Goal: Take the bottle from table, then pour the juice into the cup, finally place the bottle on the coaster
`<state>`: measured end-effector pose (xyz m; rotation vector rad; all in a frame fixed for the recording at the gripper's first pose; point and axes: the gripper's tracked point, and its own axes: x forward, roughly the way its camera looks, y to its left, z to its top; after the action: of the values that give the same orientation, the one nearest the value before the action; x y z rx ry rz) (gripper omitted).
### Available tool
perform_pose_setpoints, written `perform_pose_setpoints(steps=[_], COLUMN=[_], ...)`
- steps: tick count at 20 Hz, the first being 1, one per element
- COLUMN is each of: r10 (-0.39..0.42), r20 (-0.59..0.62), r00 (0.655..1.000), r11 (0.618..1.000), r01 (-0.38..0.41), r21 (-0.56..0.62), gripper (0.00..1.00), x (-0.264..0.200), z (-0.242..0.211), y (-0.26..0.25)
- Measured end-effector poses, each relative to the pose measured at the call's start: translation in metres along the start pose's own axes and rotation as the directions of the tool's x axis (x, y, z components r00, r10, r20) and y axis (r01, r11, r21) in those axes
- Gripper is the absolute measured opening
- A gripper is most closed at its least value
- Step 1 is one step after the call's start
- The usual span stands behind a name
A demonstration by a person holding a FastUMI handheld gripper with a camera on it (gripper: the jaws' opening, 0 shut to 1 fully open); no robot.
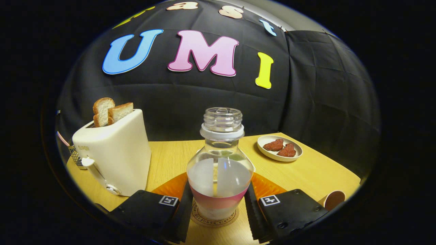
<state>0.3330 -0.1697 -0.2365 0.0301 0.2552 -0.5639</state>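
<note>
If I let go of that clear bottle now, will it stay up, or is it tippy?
The uncapped clear plastic bottle stands upright on a round printed coaster, between the gripper fingers. Its wide bulbous body suggests it should stand. It looks nearly empty, so probably light and easily nudged. Open neck: any tip could spill.

the bottle (219,166) between the fingers of the gripper (218,212) is see-through, with a white band and a pink band low down. it stands on a tan coaster (214,220) with brown letters around its edge. under that lies an orange mat (269,186). the table (316,173) is light yellow wood. the toaster (114,158) off to the left is cream, with white and brown bread (110,113). far ahead to the right, a white plate (280,147) holds dark red pieces. the cup (334,200) near the right finger is brown inside.
</note>
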Motion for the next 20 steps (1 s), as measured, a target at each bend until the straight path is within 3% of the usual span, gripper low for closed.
perform_pose_setpoints(steps=[7, 9, 10, 20], r10=[-0.01, 0.002, 0.014, 0.053], r20=[-0.015, -0.021, -0.019, -0.046], r00=[1.0, 1.0, 1.0, 0.998], r11=[0.999, 0.999, 0.999, 0.998], r01=[0.011, -0.002, -0.014, -0.055], r21=[0.032, 0.035, 0.035, -0.032], gripper=[0.78, 0.86, 1.0, 0.98], x=[-0.001, -0.008, -0.008, -0.098], z=[-0.002, 0.0, 0.001, 0.007], y=[-0.008, -0.006, -0.005, -0.014])
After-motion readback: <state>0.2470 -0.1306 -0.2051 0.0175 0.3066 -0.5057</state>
